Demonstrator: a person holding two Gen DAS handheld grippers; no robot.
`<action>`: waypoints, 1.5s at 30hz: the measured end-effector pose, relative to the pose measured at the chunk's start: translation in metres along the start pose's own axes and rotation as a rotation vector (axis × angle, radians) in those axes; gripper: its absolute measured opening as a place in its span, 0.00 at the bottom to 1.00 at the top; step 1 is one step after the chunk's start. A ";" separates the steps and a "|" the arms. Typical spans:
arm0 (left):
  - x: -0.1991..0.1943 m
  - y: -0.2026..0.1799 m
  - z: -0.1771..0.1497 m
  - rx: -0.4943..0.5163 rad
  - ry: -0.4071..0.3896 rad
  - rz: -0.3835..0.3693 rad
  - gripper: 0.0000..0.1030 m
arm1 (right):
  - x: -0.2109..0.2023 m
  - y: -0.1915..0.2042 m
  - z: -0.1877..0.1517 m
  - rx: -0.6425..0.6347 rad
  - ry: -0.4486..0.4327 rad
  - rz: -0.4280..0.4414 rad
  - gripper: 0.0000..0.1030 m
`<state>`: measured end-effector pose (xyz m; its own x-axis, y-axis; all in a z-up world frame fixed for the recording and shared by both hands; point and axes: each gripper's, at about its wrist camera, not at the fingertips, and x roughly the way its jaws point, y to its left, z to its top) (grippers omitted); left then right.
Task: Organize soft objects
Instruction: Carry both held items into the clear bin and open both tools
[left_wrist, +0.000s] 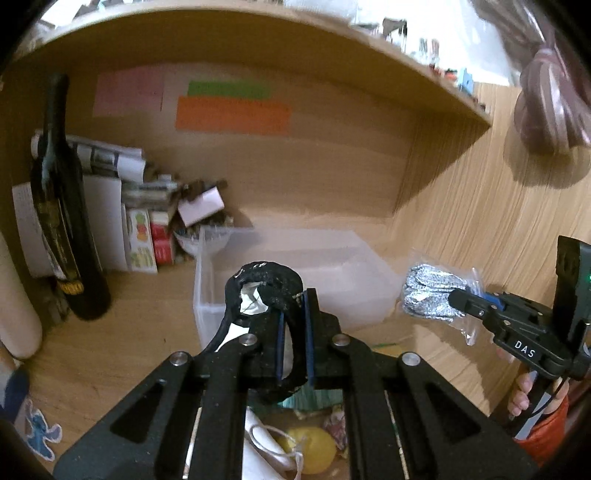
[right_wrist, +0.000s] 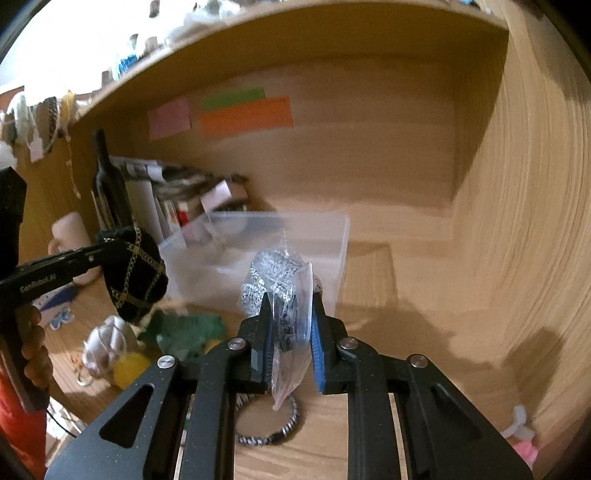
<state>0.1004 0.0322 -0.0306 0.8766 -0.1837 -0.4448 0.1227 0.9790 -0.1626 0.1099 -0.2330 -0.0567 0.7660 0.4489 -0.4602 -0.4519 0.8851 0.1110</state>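
My left gripper (left_wrist: 294, 306) is shut on a black fabric pouch with gold chain trim (left_wrist: 266, 288), held above the desk in front of a clear plastic bin (left_wrist: 347, 280). The pouch also shows in the right wrist view (right_wrist: 135, 275). My right gripper (right_wrist: 290, 306) is shut on a clear plastic bag holding silver-grey knitted fabric (right_wrist: 275, 284), held just before the bin (right_wrist: 258, 254). The bag also shows in the left wrist view (left_wrist: 432, 291), right of the bin. Loose soft items lie on the desk: a green cloth (right_wrist: 184, 332), a yellow ball (right_wrist: 129, 369), a white knotted cloth (right_wrist: 105, 343).
A dark wine bottle (left_wrist: 62, 221) and a stack of books and boxes (left_wrist: 144, 221) stand at the back left of the wooden alcove. A black-and-white braided ring (right_wrist: 266, 428) lies under my right gripper. A pink item (right_wrist: 524, 446) lies at the right wall. A cream mug (right_wrist: 72, 232) stands left.
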 end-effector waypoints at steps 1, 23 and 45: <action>-0.004 -0.001 0.005 0.008 -0.013 0.005 0.08 | -0.001 0.001 0.003 -0.003 -0.013 0.001 0.15; 0.062 0.018 0.070 -0.023 0.023 0.039 0.08 | 0.063 0.020 0.063 -0.059 -0.025 0.065 0.15; 0.163 0.010 0.032 0.045 0.323 0.039 0.09 | 0.160 0.009 0.034 -0.051 0.290 0.051 0.15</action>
<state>0.2597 0.0150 -0.0770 0.6891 -0.1569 -0.7075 0.1182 0.9875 -0.1040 0.2438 -0.1490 -0.0995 0.5825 0.4318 -0.6886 -0.5143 0.8519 0.0991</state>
